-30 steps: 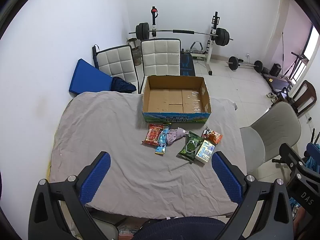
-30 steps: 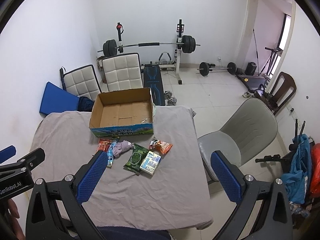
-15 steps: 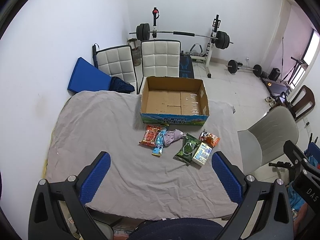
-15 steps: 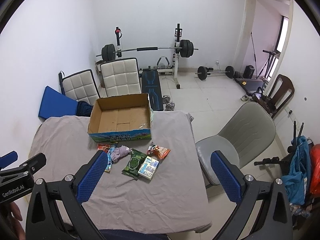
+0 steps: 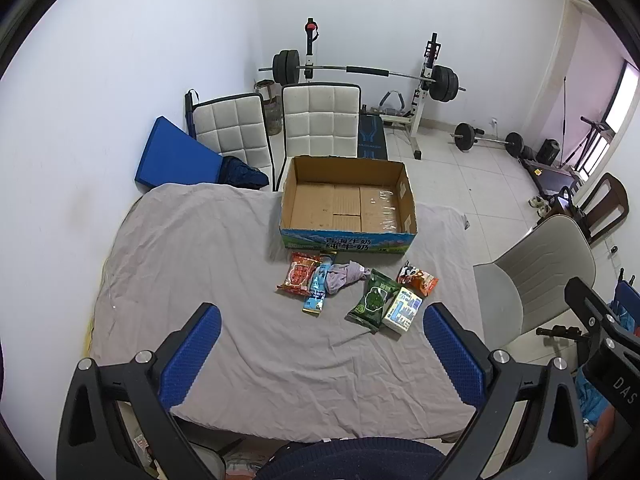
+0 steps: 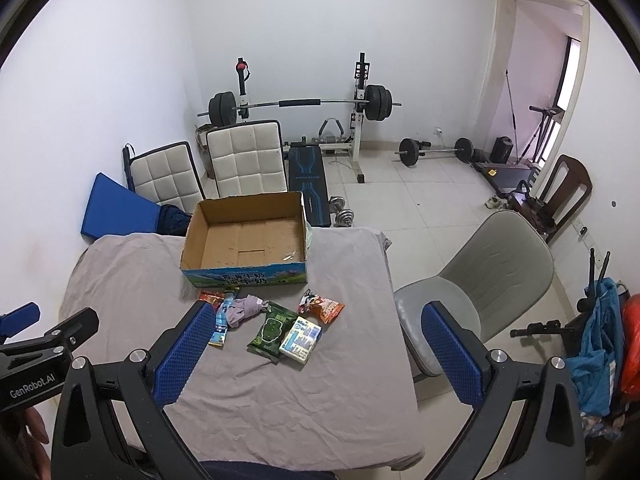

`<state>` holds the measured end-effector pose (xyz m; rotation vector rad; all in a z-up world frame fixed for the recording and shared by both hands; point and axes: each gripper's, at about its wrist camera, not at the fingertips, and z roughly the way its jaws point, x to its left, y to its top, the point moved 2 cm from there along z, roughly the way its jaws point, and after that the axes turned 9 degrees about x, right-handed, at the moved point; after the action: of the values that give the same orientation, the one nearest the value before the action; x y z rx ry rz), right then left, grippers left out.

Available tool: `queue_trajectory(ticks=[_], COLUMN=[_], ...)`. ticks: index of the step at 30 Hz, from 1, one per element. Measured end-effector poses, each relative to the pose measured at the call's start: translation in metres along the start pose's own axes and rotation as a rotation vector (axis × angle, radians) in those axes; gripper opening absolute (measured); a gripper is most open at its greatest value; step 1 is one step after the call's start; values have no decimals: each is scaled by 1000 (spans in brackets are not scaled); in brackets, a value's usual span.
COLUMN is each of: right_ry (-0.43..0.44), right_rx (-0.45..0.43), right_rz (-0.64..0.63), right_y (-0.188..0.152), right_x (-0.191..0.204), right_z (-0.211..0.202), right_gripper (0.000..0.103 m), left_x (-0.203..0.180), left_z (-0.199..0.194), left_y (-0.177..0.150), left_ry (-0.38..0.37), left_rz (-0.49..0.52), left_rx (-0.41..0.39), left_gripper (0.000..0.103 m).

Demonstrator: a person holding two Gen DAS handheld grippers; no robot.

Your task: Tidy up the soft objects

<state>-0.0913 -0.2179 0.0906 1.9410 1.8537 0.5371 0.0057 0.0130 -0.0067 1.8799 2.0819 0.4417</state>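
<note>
An open, empty cardboard box [image 5: 348, 204] [image 6: 246, 240] stands at the far side of a table under a grey cloth [image 5: 180, 280] [image 6: 320, 380]. In front of it lie a red packet [image 5: 299, 274], a blue packet [image 5: 318, 286], a crumpled purple cloth [image 5: 343, 276] [image 6: 244, 309], a green packet [image 5: 373, 300] [image 6: 273, 327], a white-blue packet [image 5: 403, 311] [image 6: 301, 338] and an orange packet [image 5: 418, 280] [image 6: 323, 306]. My left gripper [image 5: 320, 352] and right gripper [image 6: 316, 354] are both open and empty, held high above the near part of the table.
Two white padded chairs [image 5: 320, 124] and a blue mat [image 5: 176, 156] stand behind the table. A grey chair [image 6: 480, 280] is at the table's right. A barbell rack [image 6: 300, 104] and weights [image 6: 432, 152] are on the tiled floor beyond.
Both grippers have risen and drawn back a little, so the table and box look smaller and lower. The objects have not moved.
</note>
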Motion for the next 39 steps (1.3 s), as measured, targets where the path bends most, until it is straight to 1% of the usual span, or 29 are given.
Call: queue_trajectory(ticks=[12, 15, 17, 20, 21, 22, 24, 25, 26, 28, 29, 31, 33, 34, 35, 37, 38, 39], right_ry=[22, 47, 63, 98, 101, 109, 105, 92, 54, 21, 26, 74, 70, 84, 94, 104, 131, 135], right_rx=[-7, 27, 69, 183, 233, 271, 370, 398, 437, 505, 559, 648, 732, 768, 778, 819, 824, 842], right_rz=[-7, 17, 43, 99, 121, 134, 166, 169, 166, 152, 158, 196, 236, 282, 312, 362, 376, 369], right_y=[-1, 0, 1, 5, 5, 5, 0, -4, -10, -25, -33, -50, -65, -72, -77, -88, -92, -97], right_x=[1, -3, -9, -22, -26, -27, -30, -29, -24, -15, -9, 2, 7, 7, 7, 8, 10, 11], right_z=[0, 13, 31, 80, 103, 123, 176, 200, 235, 292, 321, 381, 434, 457, 471, 499, 507, 515], right_gripper=[103, 103, 103, 103, 103, 103, 103, 103, 103, 103, 103, 103, 103, 103, 103, 100, 93, 82], left_x=[-3, -3, -1, 5, 6, 8, 9, 9, 9, 9, 10, 10, 6, 4, 4, 1, -2, -4], left_z=[-4, -1, 10, 40, 53, 69, 108, 132, 160, 208, 232, 269, 301, 320, 329, 348, 355, 359], left_y=[-3, -1, 6, 18, 21, 25, 32, 34, 34, 29, 24, 15, 5, 0, -3, -9, -6, -6], left_ry=[0, -2, 6, 16, 11, 13, 15, 36, 55, 45, 43, 39, 80, 104, 106, 114, 105, 101], left_rz=[-3, -6, -19, -49, -55, -62, -71, -77, -79, -94, -113, -132, -132, -125, -123, -125, -122, -118], left_rx=[-7, -16, -17, 0, 6, 23, 75, 122, 183, 275, 318, 383, 446, 481, 493, 526, 540, 553], left_gripper=[103, 103, 103, 103, 103, 103, 103, 103, 103, 103, 102, 100, 99, 98, 98, 98, 98, 98])
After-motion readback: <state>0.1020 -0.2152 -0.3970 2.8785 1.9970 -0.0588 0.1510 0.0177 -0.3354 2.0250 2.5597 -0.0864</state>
